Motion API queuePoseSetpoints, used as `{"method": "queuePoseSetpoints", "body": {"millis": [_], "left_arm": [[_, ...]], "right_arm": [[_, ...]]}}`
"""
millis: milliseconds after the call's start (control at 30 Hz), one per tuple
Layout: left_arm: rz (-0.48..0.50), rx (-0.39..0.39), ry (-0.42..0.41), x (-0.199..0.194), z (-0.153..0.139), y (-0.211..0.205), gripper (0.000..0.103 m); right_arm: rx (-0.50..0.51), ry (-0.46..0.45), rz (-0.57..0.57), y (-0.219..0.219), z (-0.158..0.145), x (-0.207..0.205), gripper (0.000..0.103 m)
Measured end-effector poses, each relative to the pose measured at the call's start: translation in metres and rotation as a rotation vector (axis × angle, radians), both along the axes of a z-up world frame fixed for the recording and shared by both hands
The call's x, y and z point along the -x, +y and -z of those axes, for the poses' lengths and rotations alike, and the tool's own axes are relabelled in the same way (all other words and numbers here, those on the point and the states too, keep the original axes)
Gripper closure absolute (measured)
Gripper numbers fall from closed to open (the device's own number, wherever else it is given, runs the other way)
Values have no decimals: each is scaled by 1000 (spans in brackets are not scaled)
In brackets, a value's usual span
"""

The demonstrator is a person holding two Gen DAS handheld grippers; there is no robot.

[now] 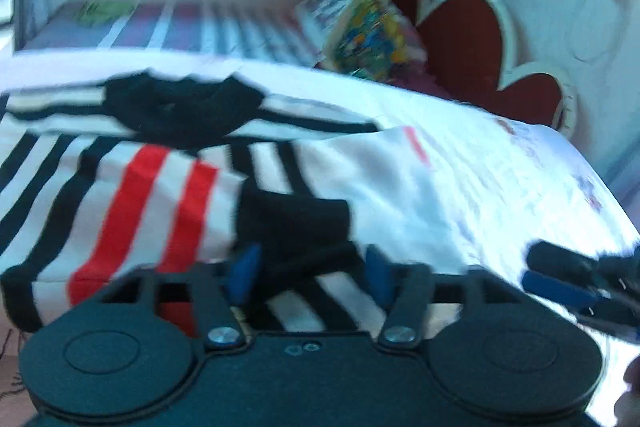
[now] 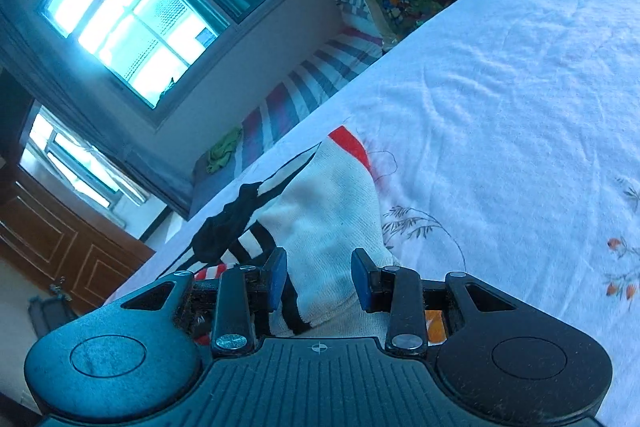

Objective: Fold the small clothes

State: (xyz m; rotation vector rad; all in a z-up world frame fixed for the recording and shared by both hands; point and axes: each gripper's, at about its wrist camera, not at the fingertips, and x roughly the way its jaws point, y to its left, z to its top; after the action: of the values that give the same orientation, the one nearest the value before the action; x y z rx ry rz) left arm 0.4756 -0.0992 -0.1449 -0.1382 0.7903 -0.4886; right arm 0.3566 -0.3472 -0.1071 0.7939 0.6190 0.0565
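Left gripper (image 1: 312,275), fingers apart, hovers over striped sweater (image 1: 160,187); only the right gripper (image 2: 319,279), fingers apart, reveals window (image 2: 132,15).

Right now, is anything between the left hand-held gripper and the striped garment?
Nothing visible. The left hand-held gripper is open right over the striped garment, its fingers astride a black patch. The right hand-held gripper sits off to the side.

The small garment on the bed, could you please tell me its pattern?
The garment is white with black stripes and two red ones, clearest in the left wrist view.
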Motion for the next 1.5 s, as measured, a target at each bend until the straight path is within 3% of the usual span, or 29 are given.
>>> {"method": "queuePoseSetpoints", "body": {"millis": [100, 200, 233, 267, 300, 367, 400, 433, 567, 733, 800, 867, 933, 1000, 1067, 1167, 1233, 1267, 1333, 1400, 1500], "left_arm": [[4, -14, -119, 33, -20, 18, 37], [-91, -46, -165, 66, -27, 68, 37], [-140, -78, -177, 76, -27, 89, 39], [-192, -121, -188, 86, -24, 111, 39], [-242, -164, -192, 94, -21, 133, 39], [-320, -206, -162, 98, -15, 175, 42], [-347, -217, -135, 97, -10, 193, 51], [-376, -233, -110, 95, -4, 209, 53], [-411, -242, -92, 84, 4, 236, 55], [-393, -212, -101, 65, 7, 242, 68], [-392, -211, -102, 59, 6, 242, 70], [-383, -195, -88, 52, 8, 241, 79], [-387, -164, -48, 47, 10, 243, 87], [-394, -123, -32, 46, 11, 247, 89], [-386, -132, -32, 47, 12, 246, 89], [-380, -139, -30, 48, 14, 244, 89], [-369, -146, -25, 53, 13, 245, 89], [-357, -150, -21, 57, 11, 247, 86], [-361, -141, -37, 70, 3, 252, 68], [-367, -111, -89, 80, -12, 256, 62], [-319, -96, -127, 65, -25, 242, 62]], "right_arm": [[-25, -2, -38, 2, 1, -5, 67], [-44, 3, -77, 15, 4, -13, 65], [-39, 7, -87, 21, 5, -17, 60], [-33, 7, -92, 28, 7, -22, 44], [-27, 4, -98, 34, 8, -25, 37], [-23, 2, -117, 47, 12, -34, 37], [-20, 6, -126, 54, 13, -38, 37], [-14, 16, -133, 61, 17, -43, 37], [-48, 56, -133, 76, 31, -58, 38], [-22, 79, -128, 87, 34, -73, 61], [-6, 100, -129, 91, 36, -79, 76], [11, 101, -137, 94, 36, -82, 94], [67, 73, -150, 99, 28, -79, 95], [119, 0, -168, 103, 9, -69, 95], [162, -56, -191, 104, -5, -56, 95], [229, -16, -211, 108, 4, -53, 95], [216, 37, -208, 105, 19, -54, 95], [212, 60, -206, 104, 25, -55, 94], [216, 73, -192, 99, 26, -50, 94], [282, 42, -132, 96, 13, -40, 92], [321, -26, -145, 103, -2, -34, 92]]}}
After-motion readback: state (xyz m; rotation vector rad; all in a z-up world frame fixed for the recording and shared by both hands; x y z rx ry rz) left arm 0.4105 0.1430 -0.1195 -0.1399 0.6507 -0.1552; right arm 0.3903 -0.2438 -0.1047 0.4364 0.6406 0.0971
